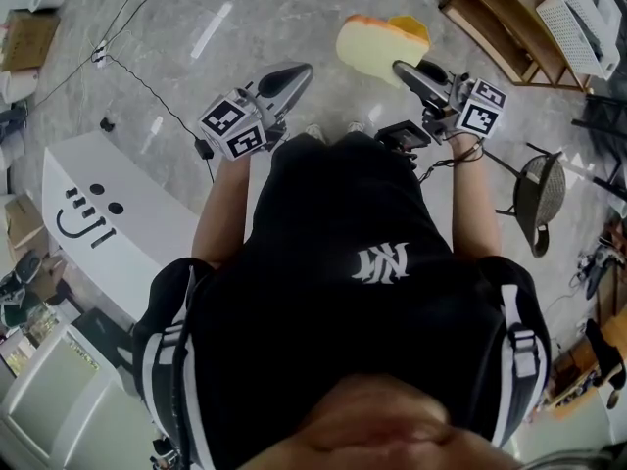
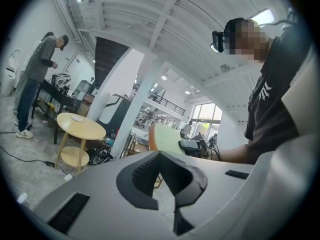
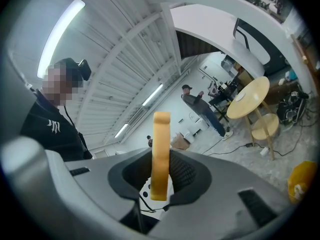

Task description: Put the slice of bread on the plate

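- R gripper (image 1: 404,68) fingers clenched on the slice of bread (image 1: 377,45). Slice sticks out past the tips, up in the air over the grey floor (image 1: 245,18), in front of the person.
- In the right gripper view, bread (image 3: 161,134) is edge-on and upright, pinched at its lower part btwn the two dark pads. Tan crust, pale face.
- L gripper (image 1: 297,72) is beside it at the left, apart from the bread. Fingers closed tip to tip w/ nothing btwn them (left gripper view (image 2: 160,154)).
- Round wooden table (image 2: 87,129) stands well apart from both grippers, w/ a small white plate (image 2: 76,117) on top and a lower shelf under it.
- Bread not on the plate.
- Another person (image 2: 35,79) stands near that table.
- White counter (image 1: 108,223) at the head view's left, wooden shelf (image 1: 490,13) top right.
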A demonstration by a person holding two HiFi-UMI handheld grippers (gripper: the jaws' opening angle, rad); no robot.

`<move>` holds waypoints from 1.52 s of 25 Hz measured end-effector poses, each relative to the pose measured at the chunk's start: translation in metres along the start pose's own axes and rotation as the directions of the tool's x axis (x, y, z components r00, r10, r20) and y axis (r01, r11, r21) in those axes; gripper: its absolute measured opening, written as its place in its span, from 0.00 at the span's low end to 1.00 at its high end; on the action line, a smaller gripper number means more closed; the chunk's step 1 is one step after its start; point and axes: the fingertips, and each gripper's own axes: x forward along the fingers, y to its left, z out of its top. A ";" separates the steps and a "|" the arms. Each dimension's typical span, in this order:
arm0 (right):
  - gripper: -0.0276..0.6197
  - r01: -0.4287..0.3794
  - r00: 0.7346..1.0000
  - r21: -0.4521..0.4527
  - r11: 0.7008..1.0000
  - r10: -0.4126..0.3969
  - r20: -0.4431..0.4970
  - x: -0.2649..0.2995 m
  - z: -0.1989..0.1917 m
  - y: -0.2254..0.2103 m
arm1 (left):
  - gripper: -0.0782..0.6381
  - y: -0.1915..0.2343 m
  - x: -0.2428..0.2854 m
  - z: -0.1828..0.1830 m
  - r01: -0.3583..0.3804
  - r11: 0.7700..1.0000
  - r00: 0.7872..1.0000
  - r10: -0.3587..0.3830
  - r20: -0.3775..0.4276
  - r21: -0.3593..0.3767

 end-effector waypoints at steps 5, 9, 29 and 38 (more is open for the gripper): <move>0.19 -0.010 1.000 0.006 1.000 0.010 -0.005 -0.002 0.003 -0.008 | 0.13 0.002 0.004 0.003 -0.017 1.000 1.000 0.017 -0.005 0.005; 0.19 -0.028 0.999 0.015 1.000 0.028 -0.019 0.000 0.000 -0.012 | 0.13 0.002 0.005 0.001 -0.037 0.999 0.999 0.037 -0.014 -0.001; 0.19 -0.056 0.998 0.081 0.995 0.058 -0.028 0.002 0.007 -0.056 | 0.13 0.041 0.032 0.015 -0.119 0.993 0.993 0.119 0.013 -0.019; 0.19 0.000 0.999 0.096 0.995 0.003 -0.034 0.054 0.022 -0.098 | 0.13 0.118 0.031 0.021 -0.094 0.994 0.996 0.094 0.005 -0.056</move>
